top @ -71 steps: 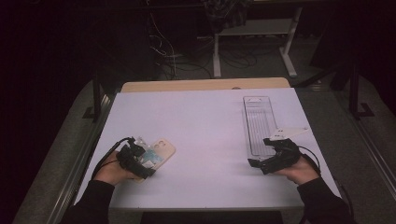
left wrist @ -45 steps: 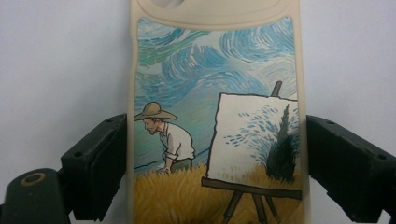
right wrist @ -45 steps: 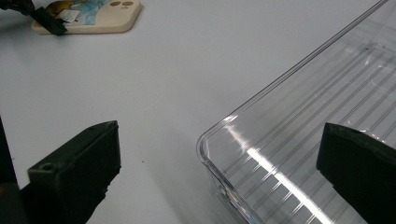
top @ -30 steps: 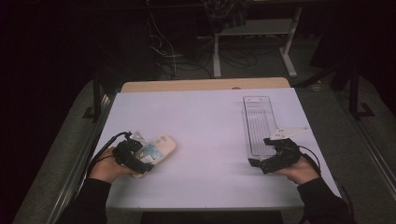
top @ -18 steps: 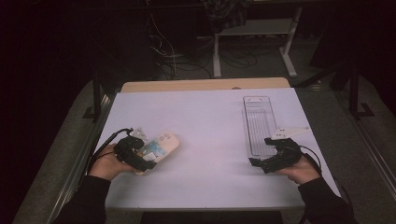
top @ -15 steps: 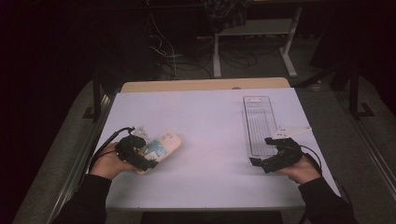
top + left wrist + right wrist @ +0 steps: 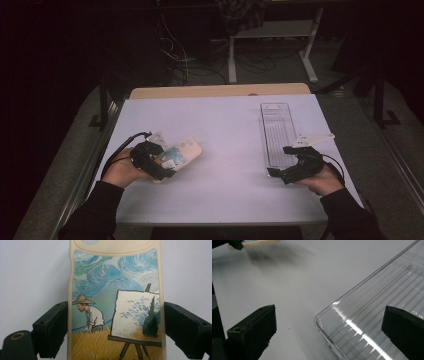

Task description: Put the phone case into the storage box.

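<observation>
Left gripper is clamped on the phone case by its long edges, at the near-left of the desk. It looks lifted slightly, hard to be sure. Right gripper sits released at the near end of the clear tray. My tip: keep the case level, carry it right, and lower it flat into the tray.
</observation>
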